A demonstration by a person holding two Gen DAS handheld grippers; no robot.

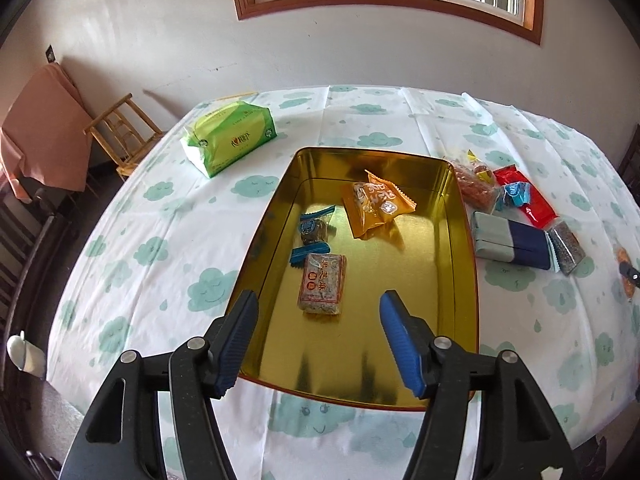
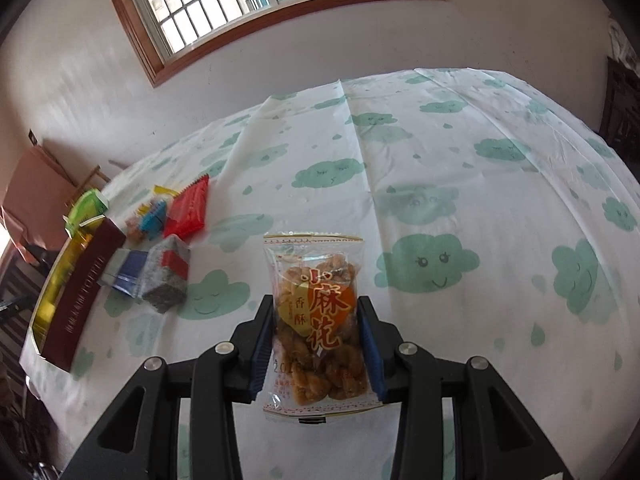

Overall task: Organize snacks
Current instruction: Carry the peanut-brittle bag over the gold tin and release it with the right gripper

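Note:
A gold tin box (image 1: 466, 280) lies open on the cloud-print tablecloth. Inside it are an orange packet (image 1: 376, 208), a blue-ended candy (image 1: 314, 230) and a brown sesame bar (image 1: 323, 283). My left gripper (image 1: 318, 342) hangs open above the tin's near end, just short of the sesame bar, with nothing between its blue pads. In the right wrist view my right gripper (image 2: 317, 350) is shut on a clear bag of fried dough twists (image 2: 316, 320), held above the cloth. The tin (image 2: 52, 292) shows at that view's far left, with its dark red side facing me.
Loose snacks lie right of the tin: a red packet (image 1: 526, 198), a grey and navy packet (image 1: 510, 242), a sesame bar (image 1: 566, 246) and twists (image 1: 476, 188). A green tissue pack (image 1: 228, 138) sits at the back left. A wooden chair (image 1: 120, 136) stands beyond the table edge.

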